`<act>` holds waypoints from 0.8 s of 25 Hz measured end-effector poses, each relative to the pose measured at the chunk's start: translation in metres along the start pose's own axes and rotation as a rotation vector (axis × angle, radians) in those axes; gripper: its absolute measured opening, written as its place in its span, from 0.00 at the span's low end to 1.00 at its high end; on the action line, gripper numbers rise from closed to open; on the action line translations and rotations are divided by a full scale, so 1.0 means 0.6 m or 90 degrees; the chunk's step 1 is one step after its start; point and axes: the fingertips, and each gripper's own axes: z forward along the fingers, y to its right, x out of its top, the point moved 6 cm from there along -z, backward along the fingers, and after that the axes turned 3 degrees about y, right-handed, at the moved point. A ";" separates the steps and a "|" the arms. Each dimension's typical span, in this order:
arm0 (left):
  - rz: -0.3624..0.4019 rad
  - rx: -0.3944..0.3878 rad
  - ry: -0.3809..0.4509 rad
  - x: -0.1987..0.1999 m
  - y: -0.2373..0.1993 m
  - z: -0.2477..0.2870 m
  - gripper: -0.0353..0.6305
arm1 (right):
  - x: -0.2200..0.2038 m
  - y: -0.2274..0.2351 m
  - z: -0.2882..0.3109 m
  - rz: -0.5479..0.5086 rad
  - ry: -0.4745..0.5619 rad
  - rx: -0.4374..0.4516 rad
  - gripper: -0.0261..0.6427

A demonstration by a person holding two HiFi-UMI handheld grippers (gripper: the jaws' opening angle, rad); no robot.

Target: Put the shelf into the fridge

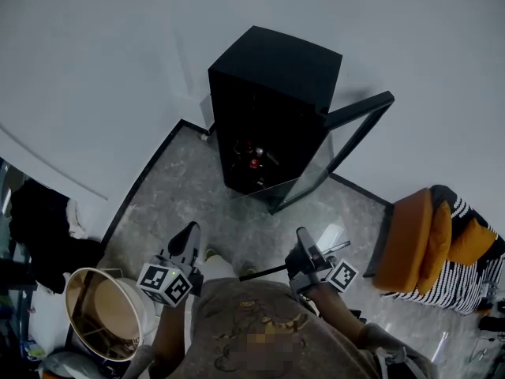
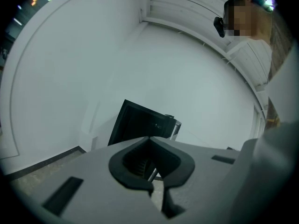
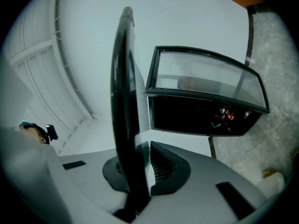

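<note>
The black fridge (image 1: 272, 77) stands against the wall with its glass door (image 1: 355, 133) swung open to the right. Small red-capped items (image 1: 254, 163) sit inside it. My right gripper (image 1: 308, 251) is low in front of the fridge, shut on the shelf (image 1: 331, 235), a glass pane with a black frame. In the right gripper view the shelf (image 3: 124, 101) stands edge-on between the jaws of the right gripper (image 3: 135, 146), with the open fridge (image 3: 201, 118) beyond. My left gripper (image 1: 188, 243) is held beside it; in its own view the left gripper (image 2: 150, 141) is shut on nothing, pointing at the fridge (image 2: 140, 125).
An orange and striped cushioned seat (image 1: 426, 243) stands at the right. A round pale basket (image 1: 102, 314) and dark clothing (image 1: 39, 219) lie at the lower left. Grey marble floor (image 1: 197, 196) stretches between me and the fridge.
</note>
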 end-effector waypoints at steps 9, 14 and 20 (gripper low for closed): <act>0.018 -0.033 -0.007 0.025 -0.053 0.070 0.06 | 0.002 0.027 0.060 -0.006 0.021 -0.002 0.08; 0.022 -0.054 -0.016 0.054 -0.094 0.110 0.06 | -0.010 0.038 0.094 0.001 0.047 -0.005 0.08; 0.028 -0.087 -0.028 0.074 -0.138 0.155 0.06 | -0.026 0.055 0.133 -0.002 0.072 -0.006 0.08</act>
